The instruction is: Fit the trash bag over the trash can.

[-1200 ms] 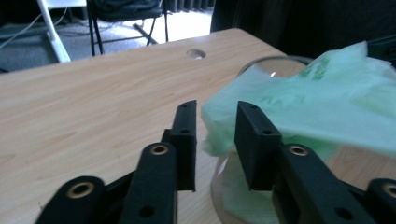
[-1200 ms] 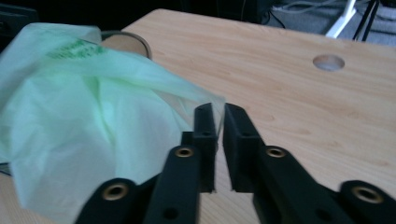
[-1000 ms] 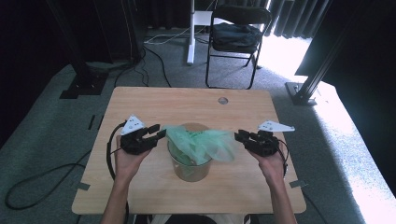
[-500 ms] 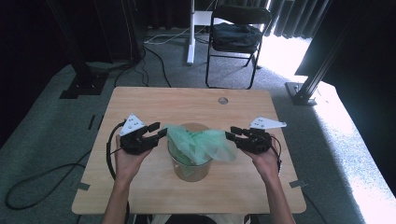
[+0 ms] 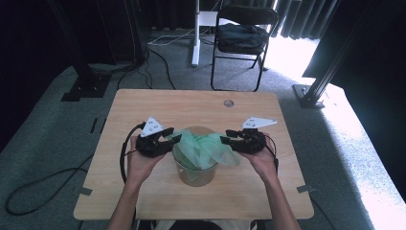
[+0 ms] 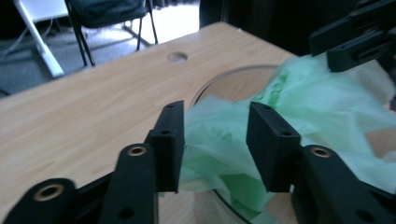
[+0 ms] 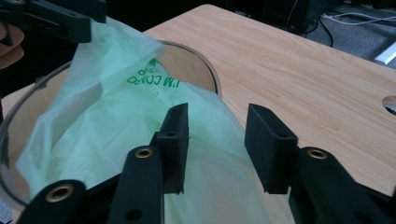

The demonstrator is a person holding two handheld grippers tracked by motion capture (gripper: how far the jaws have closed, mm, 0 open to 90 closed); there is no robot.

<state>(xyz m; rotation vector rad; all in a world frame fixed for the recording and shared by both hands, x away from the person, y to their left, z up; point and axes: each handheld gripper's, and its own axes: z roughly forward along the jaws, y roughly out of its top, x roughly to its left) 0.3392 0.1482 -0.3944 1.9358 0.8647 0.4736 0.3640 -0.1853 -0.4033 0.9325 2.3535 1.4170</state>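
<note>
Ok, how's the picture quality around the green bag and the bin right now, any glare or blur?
High view: sunlight blows out the floor at right; the green bag over the bin stays readable. Left gripper view: near jaws soft, left gripper open with bag between. Right gripper view: bag print is sharp, right gripper open over the film.

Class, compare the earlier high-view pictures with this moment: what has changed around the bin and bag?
The right gripper moved inward toward the bin, and its jaws have just been opening, pads clear of the green bag. The bag's right side, once stretched outward, now droops over the rim. The left gripper, bin and table stayed put.
</note>
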